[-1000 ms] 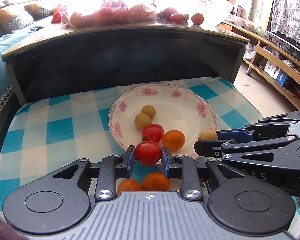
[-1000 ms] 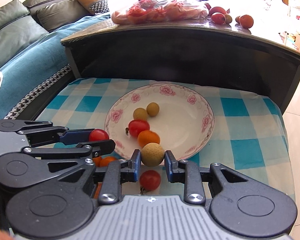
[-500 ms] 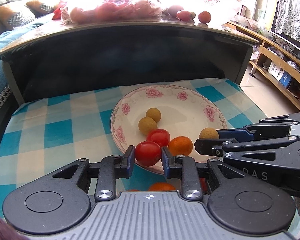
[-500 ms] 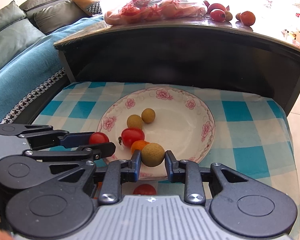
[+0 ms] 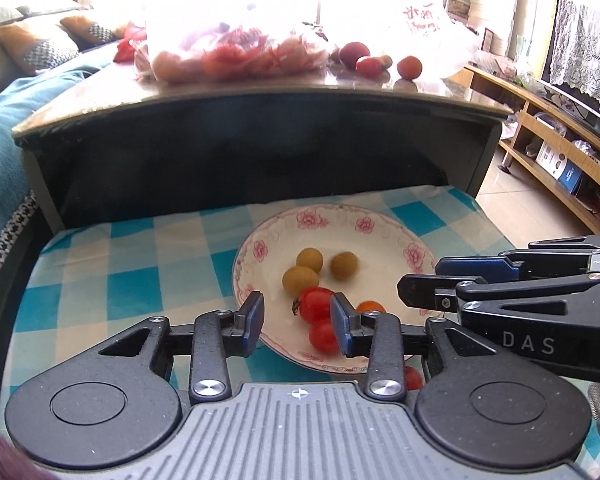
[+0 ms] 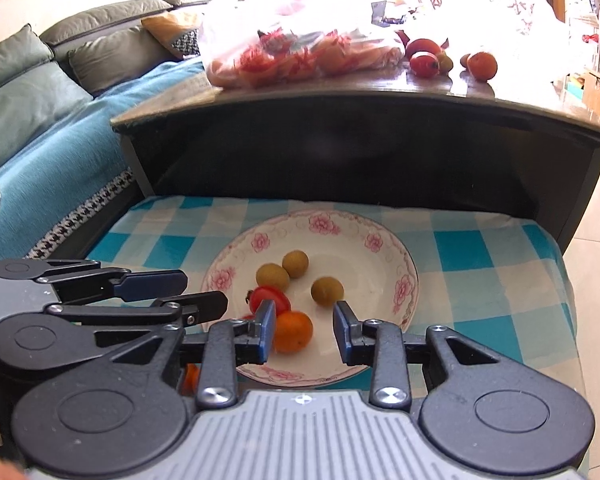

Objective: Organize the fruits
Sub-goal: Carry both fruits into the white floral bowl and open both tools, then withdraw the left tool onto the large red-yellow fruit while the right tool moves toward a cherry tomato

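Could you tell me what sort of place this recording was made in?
Most likely a home living room: a sofa with cushions, a low coffee table carrying bags of fruit, and a flowered plate on a checked cloth.

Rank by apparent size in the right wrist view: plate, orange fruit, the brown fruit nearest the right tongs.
1. plate, by far the largest.
2. orange fruit.
3. brown fruit.

The orange fruit sits nearer the camera, so its margin over the brown fruit is partly perspective.
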Tool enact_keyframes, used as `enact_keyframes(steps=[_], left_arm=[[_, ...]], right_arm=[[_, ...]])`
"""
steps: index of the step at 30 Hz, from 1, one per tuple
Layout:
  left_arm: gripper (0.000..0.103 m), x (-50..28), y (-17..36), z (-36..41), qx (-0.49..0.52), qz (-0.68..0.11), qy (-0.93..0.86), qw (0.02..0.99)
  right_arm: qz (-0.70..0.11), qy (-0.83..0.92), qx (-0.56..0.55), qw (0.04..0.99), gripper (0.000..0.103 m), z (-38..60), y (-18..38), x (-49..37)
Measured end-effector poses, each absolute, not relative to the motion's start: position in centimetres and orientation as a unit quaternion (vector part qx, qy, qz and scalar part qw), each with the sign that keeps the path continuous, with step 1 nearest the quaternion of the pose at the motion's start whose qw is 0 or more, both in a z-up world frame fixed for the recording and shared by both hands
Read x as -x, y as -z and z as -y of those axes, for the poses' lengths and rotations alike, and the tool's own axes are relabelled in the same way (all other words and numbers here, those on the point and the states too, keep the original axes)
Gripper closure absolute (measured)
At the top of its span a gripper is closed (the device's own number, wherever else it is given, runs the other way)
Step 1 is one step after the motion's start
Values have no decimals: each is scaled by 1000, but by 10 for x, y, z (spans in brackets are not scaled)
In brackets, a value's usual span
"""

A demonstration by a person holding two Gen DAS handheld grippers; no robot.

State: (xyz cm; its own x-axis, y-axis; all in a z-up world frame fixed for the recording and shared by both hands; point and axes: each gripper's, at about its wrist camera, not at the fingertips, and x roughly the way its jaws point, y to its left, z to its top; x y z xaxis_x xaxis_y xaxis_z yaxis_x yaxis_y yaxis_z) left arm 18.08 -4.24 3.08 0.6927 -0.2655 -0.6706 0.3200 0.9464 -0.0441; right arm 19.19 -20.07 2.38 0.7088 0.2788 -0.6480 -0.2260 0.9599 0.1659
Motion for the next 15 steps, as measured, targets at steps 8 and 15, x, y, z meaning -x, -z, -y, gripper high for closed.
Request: enact_keyframes(steps=[8, 15], left_arm=[[55, -168, -43, 39, -41, -348, 159, 923], [54, -155, -43, 33, -42, -353, 158, 921]], right_arm=[[-348, -136, -35, 927, 68, 199, -38, -177], [-349, -132, -36, 927, 68, 201, -42, -163]])
